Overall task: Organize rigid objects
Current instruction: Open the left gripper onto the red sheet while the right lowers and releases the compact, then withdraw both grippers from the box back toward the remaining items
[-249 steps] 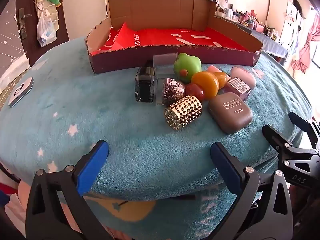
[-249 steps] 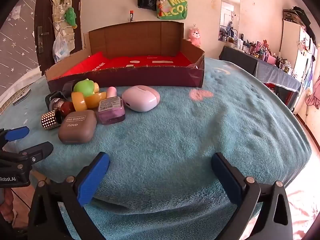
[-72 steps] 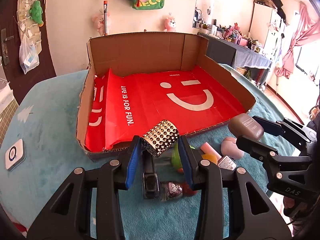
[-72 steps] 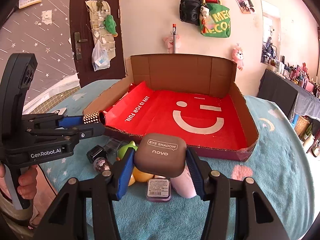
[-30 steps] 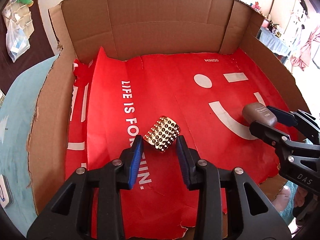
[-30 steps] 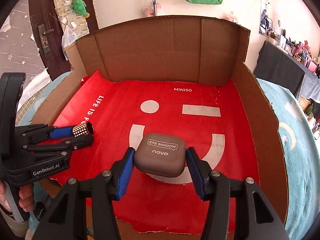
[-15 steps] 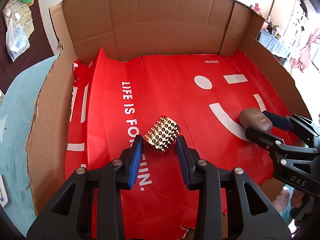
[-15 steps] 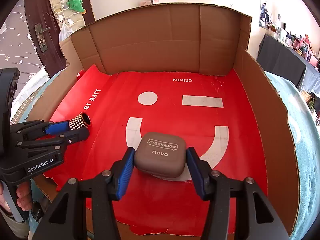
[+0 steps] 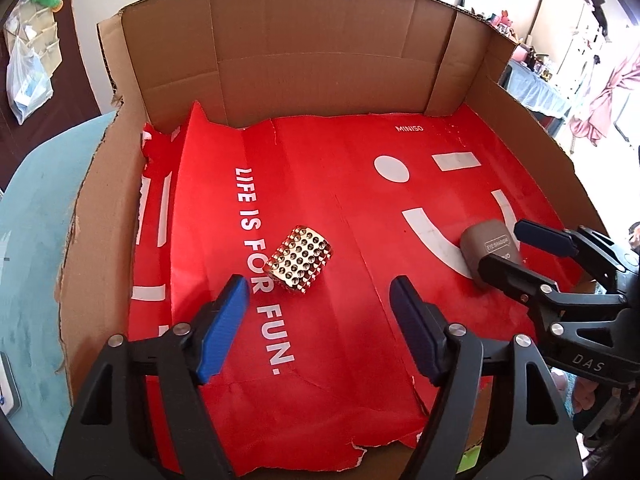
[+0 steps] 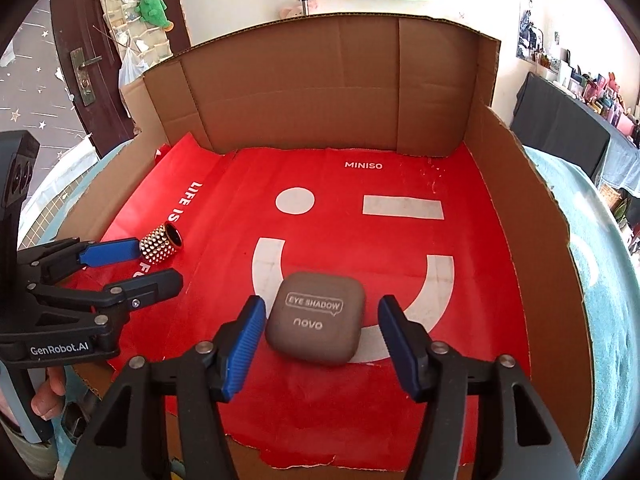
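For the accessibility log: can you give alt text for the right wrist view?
The right gripper, jaws opening, straddles a taupe eye shadow case lying on the red liner of a cardboard box. At left, the left gripper flanks a gold studded cylinder.

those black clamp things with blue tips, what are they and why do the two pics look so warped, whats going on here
They are hand-held grippers, not a robot: a person carries one in each hand, and each has a wide-angle camera looking along its two fingers, which bends the picture.

One picture is from the left gripper, the other from the right gripper; each also sees the other at its edge.

Both hang over a cardboard box lined with a red Miniso paper bag, sitting on a teal blanket.

Two things lie in the box: a gold studded cylinder on its side ahead of the left jaws, and a brown eyeshadow case between the right jaws.

Nothing is held. Both pairs of jaws are opening, with their blue pads clear of the objects, so each thing has just been set down.
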The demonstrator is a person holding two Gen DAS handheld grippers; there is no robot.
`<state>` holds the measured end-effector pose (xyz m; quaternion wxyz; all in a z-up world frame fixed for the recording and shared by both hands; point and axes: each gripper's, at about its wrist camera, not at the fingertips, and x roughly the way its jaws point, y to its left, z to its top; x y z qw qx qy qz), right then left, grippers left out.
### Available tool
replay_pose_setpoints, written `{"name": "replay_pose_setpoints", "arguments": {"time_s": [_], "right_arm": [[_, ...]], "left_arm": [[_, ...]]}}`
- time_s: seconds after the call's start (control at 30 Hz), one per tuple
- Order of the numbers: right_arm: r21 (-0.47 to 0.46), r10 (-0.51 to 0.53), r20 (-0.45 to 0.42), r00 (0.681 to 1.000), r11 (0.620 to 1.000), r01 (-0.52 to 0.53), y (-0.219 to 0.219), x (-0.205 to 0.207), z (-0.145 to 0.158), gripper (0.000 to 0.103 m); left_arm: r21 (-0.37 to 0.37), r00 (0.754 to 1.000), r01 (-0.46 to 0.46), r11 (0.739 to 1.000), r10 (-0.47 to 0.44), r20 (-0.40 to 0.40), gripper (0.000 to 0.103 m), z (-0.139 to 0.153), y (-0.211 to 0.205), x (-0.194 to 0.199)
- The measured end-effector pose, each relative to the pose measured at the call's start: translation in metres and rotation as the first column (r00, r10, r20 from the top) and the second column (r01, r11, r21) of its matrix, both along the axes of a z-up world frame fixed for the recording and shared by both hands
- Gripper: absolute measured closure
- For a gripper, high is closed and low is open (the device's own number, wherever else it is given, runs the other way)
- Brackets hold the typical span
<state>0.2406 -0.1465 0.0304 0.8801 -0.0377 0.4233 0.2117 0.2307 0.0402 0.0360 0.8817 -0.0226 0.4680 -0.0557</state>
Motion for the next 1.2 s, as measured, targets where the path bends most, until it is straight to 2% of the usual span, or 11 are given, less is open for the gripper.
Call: {"name": "replay_pose_setpoints", "arguments": {"time_s": [0.23,0.3,0.43,0.5,0.7,0.77,0.83,0.9,1.07,1.2], "right_arm": [[0.033,0.015,0.03,0.999,0.999,-0.016,-0.003,-0.013,0.01,0.027],[0.044,0.016,0.046,0.999,0.999,-0.018,-0.005,-0.019,0.016,0.019],[0.072,0.015,0.095,0.995,0.997,-0.022,-0.01,-0.036,0.027,0.013],[0.083,0.016,0.123,0.992,0.996,-0.027,-0.014,-0.046,0.033,0.008],[0.121,0.018,0.217,0.976,0.992,-0.045,-0.025,-0.083,0.051,0.001],[0.121,0.02,0.251,0.968,0.991,-0.052,-0.027,-0.097,0.055,0.0],[0.118,0.021,0.278,0.96,0.991,-0.056,-0.027,-0.11,0.06,0.0],[0.114,0.023,0.295,0.955,0.992,-0.059,-0.028,-0.122,0.063,0.0],[0.137,0.02,0.297,0.955,0.989,-0.063,-0.032,-0.141,0.064,0.0],[0.149,0.014,0.299,0.954,0.987,-0.061,-0.035,-0.155,0.062,0.0]], "left_arm": [[0.046,0.998,0.017,0.999,-0.02,0.056,0.031,0.016,-0.009,-0.018],[0.044,0.997,0.023,0.999,-0.027,0.07,0.031,0.021,-0.011,-0.024],[0.039,0.994,0.001,0.999,-0.005,0.107,0.027,0.029,-0.008,-0.038],[0.042,0.992,-0.008,0.999,0.003,0.127,0.026,0.032,-0.006,-0.046],[0.035,0.983,-0.018,0.999,0.011,0.183,0.026,0.046,-0.004,-0.076],[0.037,0.979,-0.023,0.999,0.015,0.206,0.025,0.049,-0.005,-0.087],[0.05,0.975,-0.035,0.998,0.023,0.223,0.02,0.052,-0.007,-0.097],[0.06,0.967,-0.051,0.997,0.034,0.251,0.009,0.055,-0.008,-0.108],[0.078,0.954,-0.072,0.994,0.045,0.298,0.001,0.061,-0.012,-0.134],[0.053,0.953,-0.077,0.996,0.058,0.298,0.0,0.058,-0.009,-0.15]]}}
